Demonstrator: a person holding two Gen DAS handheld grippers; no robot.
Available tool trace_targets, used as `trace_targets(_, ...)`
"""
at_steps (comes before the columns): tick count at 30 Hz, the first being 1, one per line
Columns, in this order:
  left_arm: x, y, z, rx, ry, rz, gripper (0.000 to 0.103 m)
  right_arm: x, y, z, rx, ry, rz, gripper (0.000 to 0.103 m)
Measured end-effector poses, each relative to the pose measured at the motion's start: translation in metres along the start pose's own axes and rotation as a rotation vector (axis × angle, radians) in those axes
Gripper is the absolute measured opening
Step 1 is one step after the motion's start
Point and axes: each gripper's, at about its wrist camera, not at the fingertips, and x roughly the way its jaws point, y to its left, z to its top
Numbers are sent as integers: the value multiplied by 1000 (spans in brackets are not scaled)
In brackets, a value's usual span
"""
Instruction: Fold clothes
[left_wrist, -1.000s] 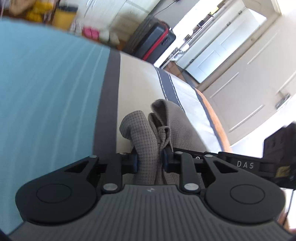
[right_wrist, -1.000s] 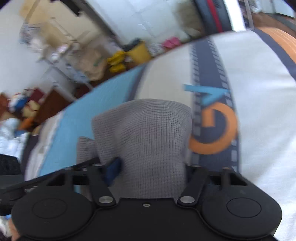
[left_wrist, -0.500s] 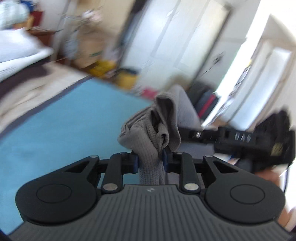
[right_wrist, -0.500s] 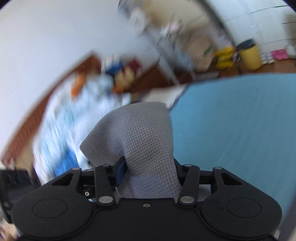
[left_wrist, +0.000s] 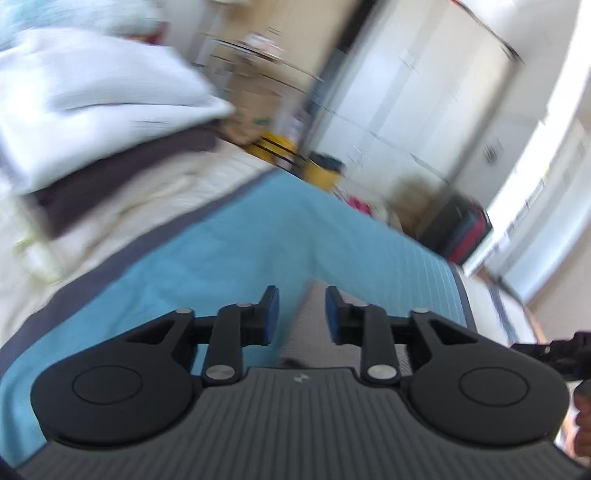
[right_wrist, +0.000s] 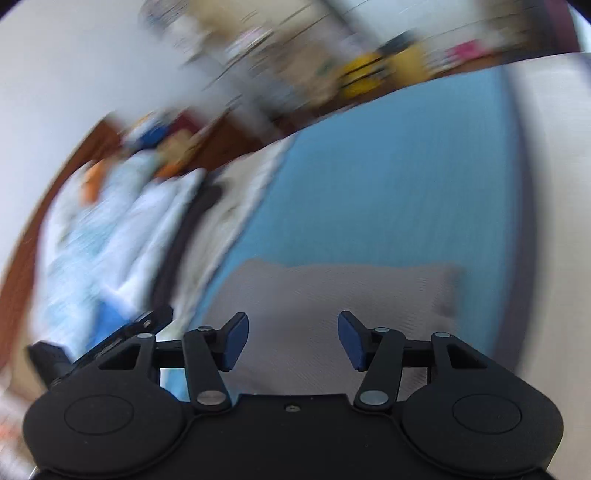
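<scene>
A home bedroom: a blue bedspread (left_wrist: 229, 258), pillows (left_wrist: 92, 99), a wardrobe (left_wrist: 417, 99) and a suitcase (left_wrist: 465, 232).

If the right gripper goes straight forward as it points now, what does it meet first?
Most likely the grey knitted cloth lying on the blue bed cover, just ahead of the open right gripper; blur makes depth uncertain.

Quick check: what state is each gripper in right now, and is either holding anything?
Left gripper: jaws open, holding nothing; grey garment lies on the bed below.
Right gripper: jaws open, holding nothing.
</scene>
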Motion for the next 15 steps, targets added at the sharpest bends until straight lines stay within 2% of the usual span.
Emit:
trace_targets(1, 12, -4, -2, 4, 42, -18, 44, -10, -2, -9, 4, -43, -23, 64)
trace_targets(3, 32, -2, -11, -9, 106, -35, 45, -16, -6, -24, 27, -80, -70, 72)
trace_targets(5, 43, 2, -23, -25, 124, -13, 41, -5, -9, -36, 16, -74, -143, 72)
trace_targets(7, 47, 2, -35, -32, 101, 20, 41, 18, -2, -41, -109, 2, -276, 72)
trace_targets(9, 51, 3, -38, -30, 123, 48, 43, 41, 7, -48, -259, 76, -430, 71)
trace_targets(10, 53, 3, -39, -28, 136, 61, 44, 45, 3, -50, -241, 93, -445, 71)
trace_targets(12, 51, 4, -40, -18, 158, 88, 46, 40, -13, -48, -126, 97, -399, 71)
trace_targets(14, 51, 11, -36, -31, 198, 109, 58, 30, -27, -45, -30, 92, -351, 71)
trace_targets(15, 48, 16, -35, -60, 222, 101, 61, 24, -32, -46, -5, 91, -325, 71)
